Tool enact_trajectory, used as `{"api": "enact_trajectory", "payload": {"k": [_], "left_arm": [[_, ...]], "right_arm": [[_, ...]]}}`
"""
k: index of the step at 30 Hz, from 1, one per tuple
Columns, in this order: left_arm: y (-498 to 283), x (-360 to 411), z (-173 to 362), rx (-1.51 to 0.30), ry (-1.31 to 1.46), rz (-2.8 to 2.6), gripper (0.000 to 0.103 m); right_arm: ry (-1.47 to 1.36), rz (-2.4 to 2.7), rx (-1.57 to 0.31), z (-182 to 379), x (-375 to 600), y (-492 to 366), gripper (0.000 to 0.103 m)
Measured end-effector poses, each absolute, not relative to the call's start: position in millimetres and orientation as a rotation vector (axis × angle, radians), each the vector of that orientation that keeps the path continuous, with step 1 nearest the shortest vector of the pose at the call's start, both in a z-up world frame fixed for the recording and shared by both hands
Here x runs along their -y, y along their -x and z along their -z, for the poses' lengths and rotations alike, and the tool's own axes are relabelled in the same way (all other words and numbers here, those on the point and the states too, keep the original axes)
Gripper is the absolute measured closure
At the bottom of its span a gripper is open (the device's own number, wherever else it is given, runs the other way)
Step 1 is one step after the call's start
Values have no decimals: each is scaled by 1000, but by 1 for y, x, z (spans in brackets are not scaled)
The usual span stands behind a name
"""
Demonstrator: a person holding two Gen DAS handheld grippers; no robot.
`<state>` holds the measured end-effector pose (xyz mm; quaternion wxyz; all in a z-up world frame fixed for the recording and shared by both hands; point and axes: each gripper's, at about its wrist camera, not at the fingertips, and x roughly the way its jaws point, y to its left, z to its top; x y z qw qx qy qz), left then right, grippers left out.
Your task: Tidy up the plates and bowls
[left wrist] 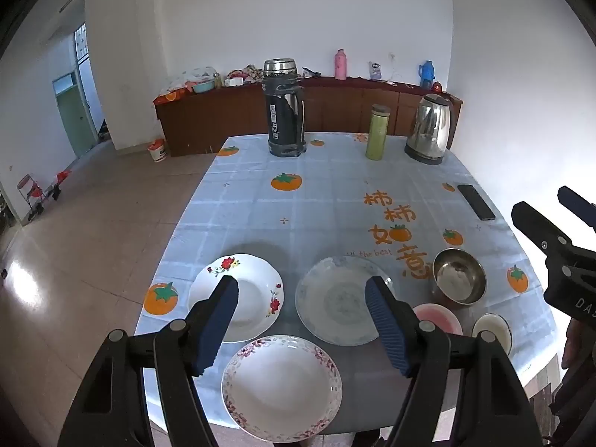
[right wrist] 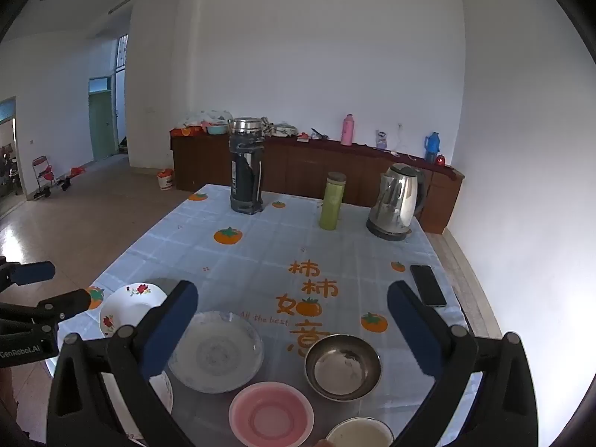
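White walls back a bench [left wrist: 260, 205] in a persimmon-print cloth. Three plates [left wrist: 281, 387] lie near its front edge below the left gripper [left wrist: 301, 324]; bowls [right wrist: 342, 367] sit beneath the right gripper [right wrist: 292, 331]. Both jaws gape wide, holding nothing.

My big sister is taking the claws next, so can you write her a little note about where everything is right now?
Left claw: open, empty, above the near plates.
Right claw: open, empty, above the bowls.
Spread apart on the table: red-flower plate, pale patterned plate, pink-rimmed plate, steel bowl, pink bowl, white bowl.
Done: nothing stacked.
Left: gather plates together, bowls together.
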<state>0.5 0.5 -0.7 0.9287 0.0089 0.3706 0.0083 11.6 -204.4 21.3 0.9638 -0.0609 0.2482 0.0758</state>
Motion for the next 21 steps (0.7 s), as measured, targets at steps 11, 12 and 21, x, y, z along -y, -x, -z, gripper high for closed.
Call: {"api": "enact_trajectory", "payload": {"k": [11, 12, 21], "left_arm": [[0, 6, 5, -773, -38, -29, 30], [0, 6, 4, -774, -39, -29, 30], [-4, 6, 10, -789, -36, -29, 30]], "right_arm": [[102, -160, -504, -18, 216, -5, 0], [104, -154, -512, -13, 210, -11, 0], [102, -149, -525, -12, 210, -13, 0]]}}
